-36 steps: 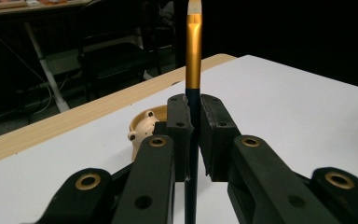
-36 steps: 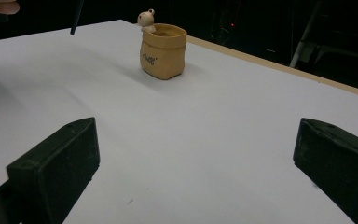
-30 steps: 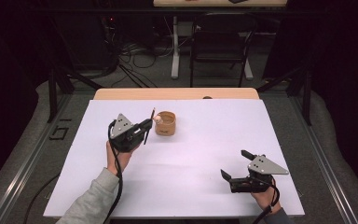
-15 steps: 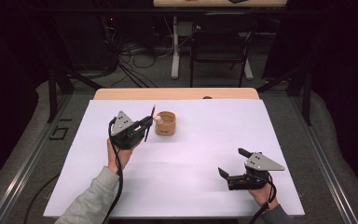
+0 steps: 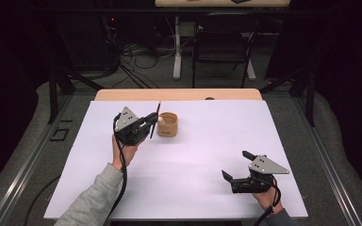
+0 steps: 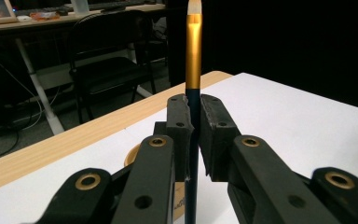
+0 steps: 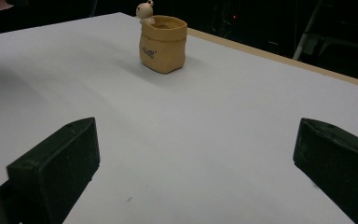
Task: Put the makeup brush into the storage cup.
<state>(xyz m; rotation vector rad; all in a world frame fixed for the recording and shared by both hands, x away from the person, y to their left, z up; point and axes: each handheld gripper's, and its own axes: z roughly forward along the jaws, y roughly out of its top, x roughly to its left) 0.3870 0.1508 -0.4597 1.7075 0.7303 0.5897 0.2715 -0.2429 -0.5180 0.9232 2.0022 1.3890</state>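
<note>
Left gripper (image 5: 152, 123) edged closer to pot (image 5: 168, 125), clamping upright brush (image 6: 193, 70), right gripper (image 5: 235, 165) spread over bare white table (image 5: 207, 155)

Left gripper (image 5: 152, 123) is held raised at the table's far left, jaws clamped on a thin upright brush (image 6: 193, 70). Right gripper (image 5: 238, 165) is held low near the front right edge, jaws spread wide apart, nothing between them. Left forearm is sleeved in grey.
</note>
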